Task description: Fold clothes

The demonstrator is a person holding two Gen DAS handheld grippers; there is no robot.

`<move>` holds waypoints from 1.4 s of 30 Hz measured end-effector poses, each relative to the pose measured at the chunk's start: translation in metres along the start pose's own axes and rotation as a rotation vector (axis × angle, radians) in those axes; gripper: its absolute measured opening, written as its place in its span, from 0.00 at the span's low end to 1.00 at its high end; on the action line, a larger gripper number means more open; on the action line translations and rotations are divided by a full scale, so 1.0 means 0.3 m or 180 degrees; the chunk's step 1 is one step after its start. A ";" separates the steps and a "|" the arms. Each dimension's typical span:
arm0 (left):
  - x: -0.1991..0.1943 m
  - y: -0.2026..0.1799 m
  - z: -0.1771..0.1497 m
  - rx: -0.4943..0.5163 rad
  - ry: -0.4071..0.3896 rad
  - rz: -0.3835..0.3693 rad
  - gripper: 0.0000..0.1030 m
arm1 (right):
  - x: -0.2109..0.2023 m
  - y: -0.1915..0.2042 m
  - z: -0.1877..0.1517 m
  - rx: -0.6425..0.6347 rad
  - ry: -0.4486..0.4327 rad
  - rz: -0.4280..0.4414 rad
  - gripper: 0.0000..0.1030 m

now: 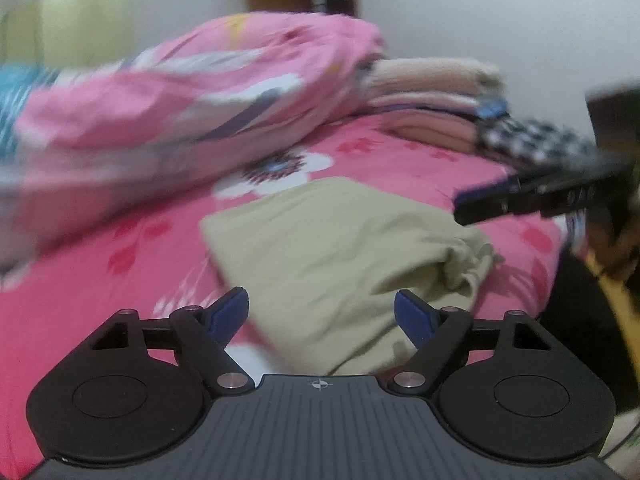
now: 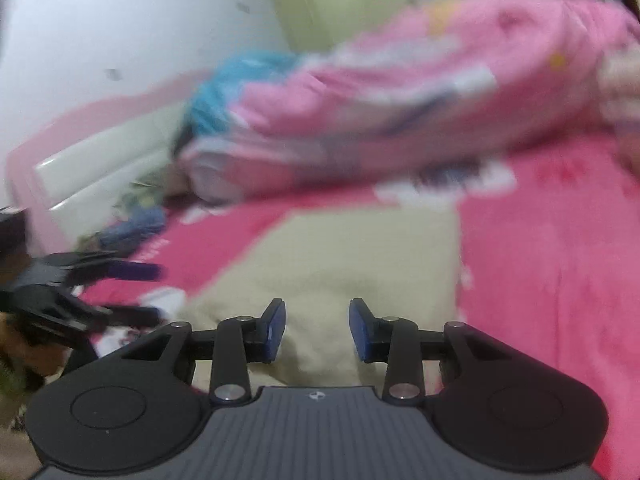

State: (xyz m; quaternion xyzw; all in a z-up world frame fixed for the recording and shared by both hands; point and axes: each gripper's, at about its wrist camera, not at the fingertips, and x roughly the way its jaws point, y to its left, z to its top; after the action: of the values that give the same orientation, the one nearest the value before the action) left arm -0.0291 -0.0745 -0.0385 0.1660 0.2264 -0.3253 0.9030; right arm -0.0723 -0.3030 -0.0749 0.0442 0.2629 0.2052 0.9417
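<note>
Garment [image 1: 340, 248] — beige, lying in a folded-looking rectangle on the pink bed sheet [image 1: 100, 300], one bunched end toward the right.

Left wrist view: left gripper [image 1: 321, 316] hovers just short of the garment's near edge, fingers wide apart, holding nothing. Right gripper [image 1: 492, 196] comes in from the right above the bunched end; its fingers read as together, though blurred. Quilt [image 1: 192, 96] heaped behind; folded pile [image 1: 432, 92] far right. Open sheet lies left of the garment.

Right wrist view: right gripper [image 2: 317, 330] over the garment [image 2: 340, 264], fingers apart, empty. Left gripper [image 2: 132, 292] at left, apart. Sheet [image 2: 540, 260] bare to the right.

Stage, judged: either a fold pending or a finished fold just released — unsettled.
</note>
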 end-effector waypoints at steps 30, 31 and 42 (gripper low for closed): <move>0.018 -0.119 -0.022 0.0668 -0.0131 -0.0222 0.67 | -0.036 0.151 -0.056 -0.1173 -0.0051 0.0286 0.05; 0.010 -0.116 -0.020 0.0630 -0.0194 -0.0266 0.71 | -0.044 0.148 -0.055 -0.1142 -0.0066 0.0312 0.05; 0.110 -0.160 -0.013 0.1231 0.0066 -0.0062 0.57 | -0.091 0.039 -0.022 -0.0241 -0.0484 0.0510 0.06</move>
State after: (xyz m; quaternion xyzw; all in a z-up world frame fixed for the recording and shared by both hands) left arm -0.0395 -0.1248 -0.0662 0.3375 0.1706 -0.3698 0.8487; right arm -0.1013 -0.3037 -0.0653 0.0450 0.1784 0.2857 0.9405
